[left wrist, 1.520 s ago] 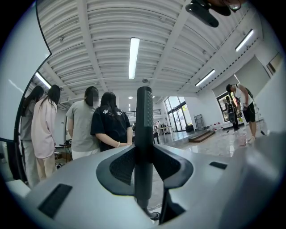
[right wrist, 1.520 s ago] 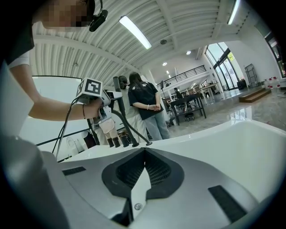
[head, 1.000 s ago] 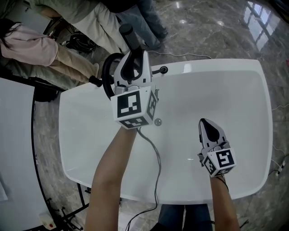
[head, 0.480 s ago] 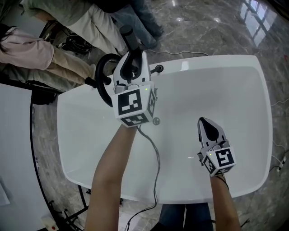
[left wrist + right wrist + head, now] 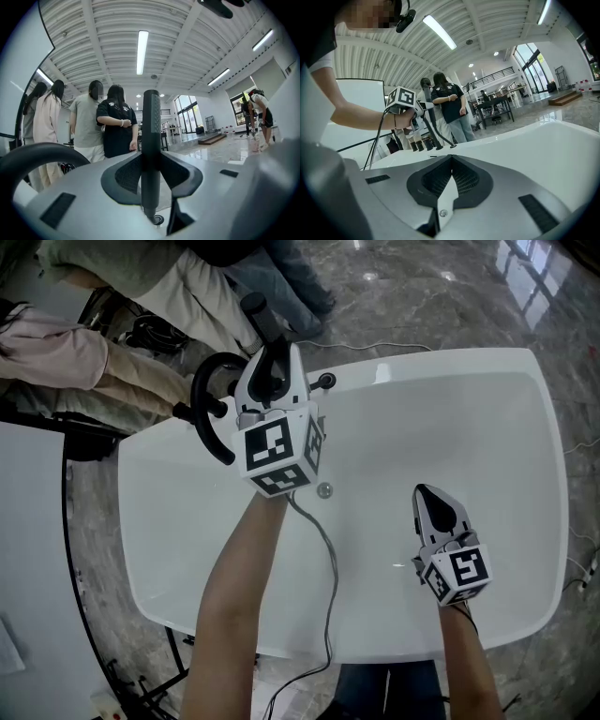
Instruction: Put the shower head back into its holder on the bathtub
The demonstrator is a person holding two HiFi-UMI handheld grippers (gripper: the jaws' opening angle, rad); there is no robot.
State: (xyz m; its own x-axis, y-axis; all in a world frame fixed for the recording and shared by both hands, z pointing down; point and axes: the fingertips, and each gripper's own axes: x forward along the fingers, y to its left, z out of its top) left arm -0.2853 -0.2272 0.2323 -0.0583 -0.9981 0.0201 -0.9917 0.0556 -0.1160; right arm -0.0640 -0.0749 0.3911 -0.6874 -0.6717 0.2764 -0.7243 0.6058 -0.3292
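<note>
Far left: black curved spout [image 5: 208,420] on the bathtub [image 5: 469,360] rim, with people standing just beyond it. Next over, the left claw [image 5: 275,367] is clamped on the shower head [image 5: 258,313], gripping the dark handle partway down, claw pointing level. The handle's lower end sits right over a small dark ring on the rim, which I read as the holder [image 5: 158,219] (can't tell if the tip touches it or hangs just clear). My read: insertion step, close, not seated. Risks from here:

- The right gripper view shows the handle leaning, so the tip could catch the ring's edge and jam instead of dropping in.
- The rim looks glossy, so a miss likely skates the tip off into the tub.
- The claw body hides the ring from the head view, so the final alignment is half blind.
- Letting go before it bottoms out would tip the shower head over, either into the tub or off the outer edge.
- The spout is just beside the claw, so a sideways correction could knock it.

Further right, the drain [image 5: 324,489] sits on the tub floor. The right claw [image 5: 429,501] has its jaws together with nothing in them. It hovers over the tub interior, well apart from the holder, so it's in no position to steady anything.
</note>
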